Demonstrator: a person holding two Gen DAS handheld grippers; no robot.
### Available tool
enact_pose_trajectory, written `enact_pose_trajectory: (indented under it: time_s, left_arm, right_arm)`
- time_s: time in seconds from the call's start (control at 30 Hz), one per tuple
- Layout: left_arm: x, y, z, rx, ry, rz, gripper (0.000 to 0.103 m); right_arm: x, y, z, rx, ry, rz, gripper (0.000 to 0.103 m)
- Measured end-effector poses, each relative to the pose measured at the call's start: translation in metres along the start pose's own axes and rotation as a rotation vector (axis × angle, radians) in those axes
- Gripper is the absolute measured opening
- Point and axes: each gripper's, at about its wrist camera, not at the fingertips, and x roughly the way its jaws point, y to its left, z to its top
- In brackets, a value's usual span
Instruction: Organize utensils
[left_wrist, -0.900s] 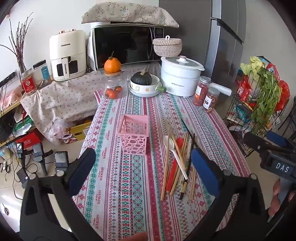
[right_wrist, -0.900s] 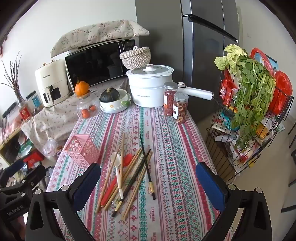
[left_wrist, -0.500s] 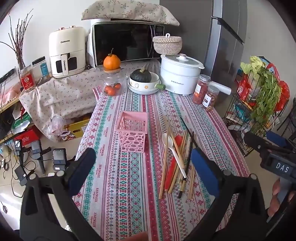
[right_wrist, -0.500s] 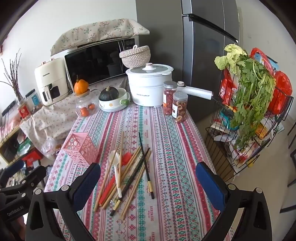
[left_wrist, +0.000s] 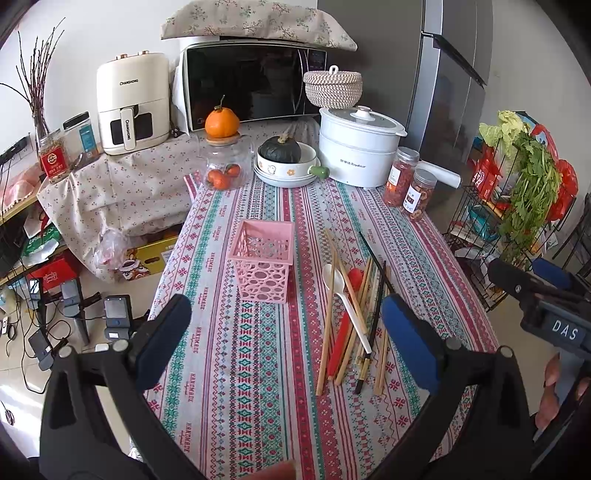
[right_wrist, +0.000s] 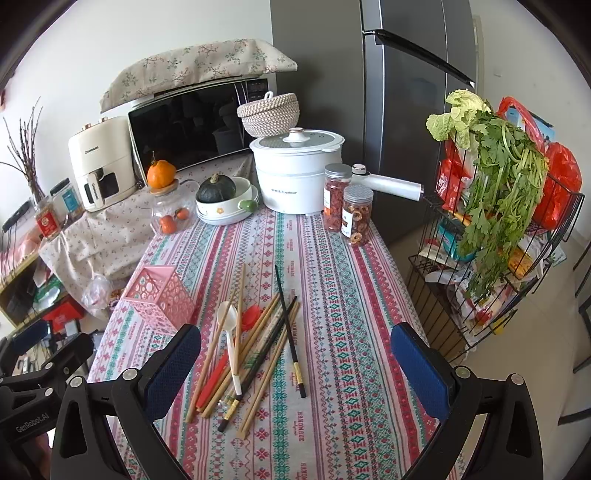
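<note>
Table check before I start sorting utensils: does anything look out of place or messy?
Yes. Chopsticks, a white spoon and a red spoon lie crisscrossed in a loose pile beside the empty pink basket.

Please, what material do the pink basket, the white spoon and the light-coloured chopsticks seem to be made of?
Pink basket: probably moulded plastic, matte, with walls pierced by round holes and an even colour.
White spoon: likely plastic or melamine, possibly ceramic; smooth, slightly glossy, uniformly white.
Light-coloured chopsticks: apparently bamboo or wood, with a tan, dull, unpainted look; the grain is too small to see.
</note>
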Motion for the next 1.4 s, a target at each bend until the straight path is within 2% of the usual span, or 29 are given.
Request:
enact_pose_trajectory:
  time_s: [1.4]
  left_arm:
    - [-0.0037, 0.0069, -0.0021, -0.004, -0.026, 0.004, 0.103]
  right_arm:
    - [0.0005, 0.0023, -0.0005, -0.012, -0.013, -0.012, 0.103]
